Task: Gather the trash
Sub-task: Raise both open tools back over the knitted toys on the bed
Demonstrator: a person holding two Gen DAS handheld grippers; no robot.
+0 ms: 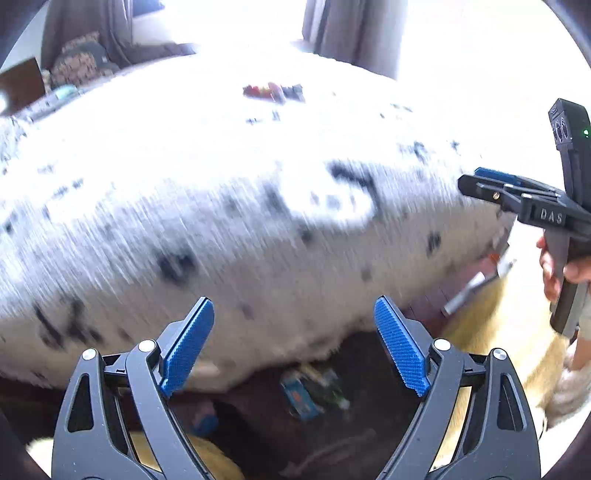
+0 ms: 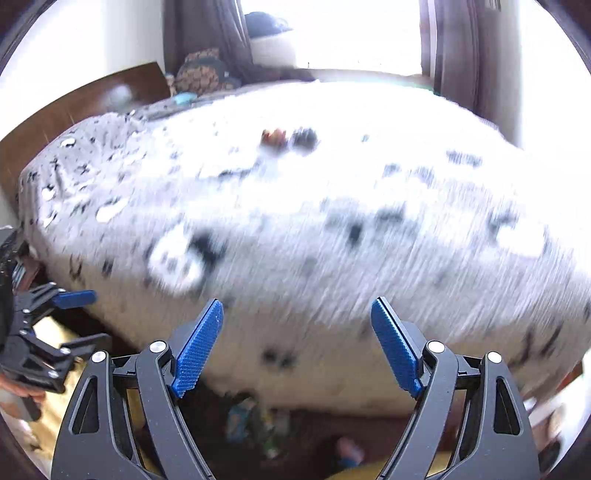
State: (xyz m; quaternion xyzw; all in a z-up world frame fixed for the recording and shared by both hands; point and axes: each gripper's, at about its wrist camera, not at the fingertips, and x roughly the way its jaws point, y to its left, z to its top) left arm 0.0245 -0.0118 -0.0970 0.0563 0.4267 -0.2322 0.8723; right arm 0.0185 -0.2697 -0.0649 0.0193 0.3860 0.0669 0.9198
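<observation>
Both views are motion-blurred. A small pile of red and dark trash (image 1: 273,92) lies far back on the white spotted bed cover; it also shows in the right wrist view (image 2: 290,138). More litter, a blue packet (image 1: 303,397), lies on the dark floor at the foot of the bed, also seen in the right wrist view (image 2: 240,421). My left gripper (image 1: 294,345) is open and empty above the bed's near edge. My right gripper (image 2: 297,343) is open and empty too; it shows from the side in the left wrist view (image 1: 480,181).
The bed (image 1: 184,184) fills most of both views. A dark headboard (image 2: 85,107) and patterned pillows (image 2: 203,74) stand at the far left. Curtains (image 1: 354,33) hang by a bright window. A yellowish rug (image 1: 491,325) lies on the floor to the right.
</observation>
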